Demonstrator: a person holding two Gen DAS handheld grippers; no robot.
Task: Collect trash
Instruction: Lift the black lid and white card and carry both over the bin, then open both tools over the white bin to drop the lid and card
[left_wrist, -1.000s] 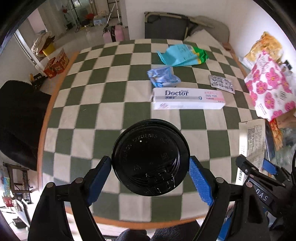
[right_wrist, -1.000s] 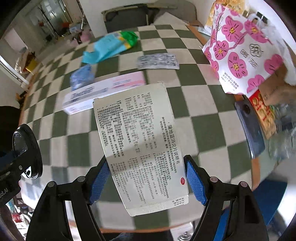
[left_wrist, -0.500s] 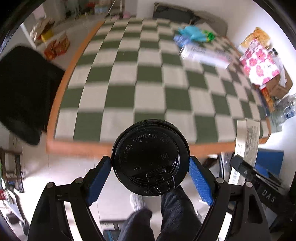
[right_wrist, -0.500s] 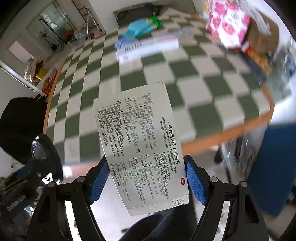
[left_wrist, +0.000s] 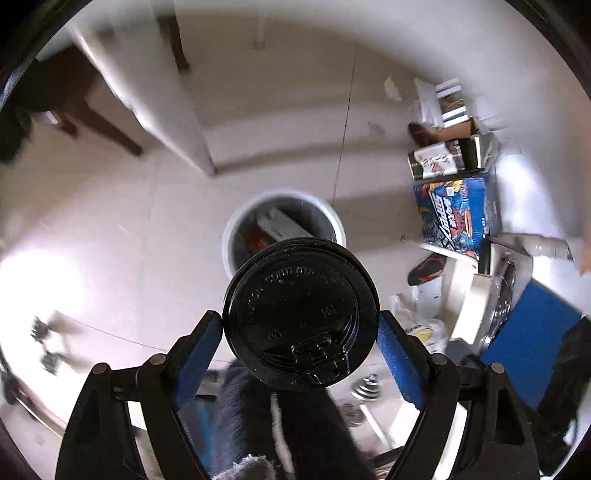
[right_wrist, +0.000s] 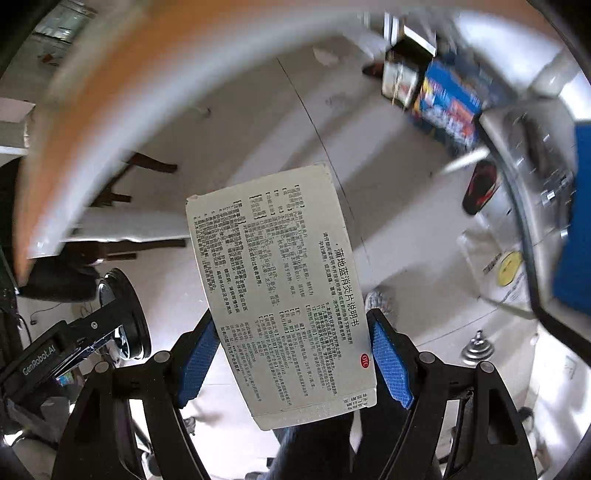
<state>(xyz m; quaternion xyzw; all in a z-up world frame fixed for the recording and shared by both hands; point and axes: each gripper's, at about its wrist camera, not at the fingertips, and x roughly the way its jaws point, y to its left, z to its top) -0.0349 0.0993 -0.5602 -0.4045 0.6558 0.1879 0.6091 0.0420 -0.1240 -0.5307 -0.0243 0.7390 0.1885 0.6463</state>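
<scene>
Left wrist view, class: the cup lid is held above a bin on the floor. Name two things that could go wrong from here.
1. The black lid covers the near rim of the white bin in view; released off-centre, it might land on the floor.
2. The right tongs hold a printed carton by its lower edges, and no bin shows in that view, so dropping it blind may miss.

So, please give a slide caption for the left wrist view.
Left claw holds a lidded cup above an open trash bin.

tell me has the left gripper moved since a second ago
Yes: the left gripper, shut on the lid, swung off the checkered table and now points down at the floor bin.
</scene>
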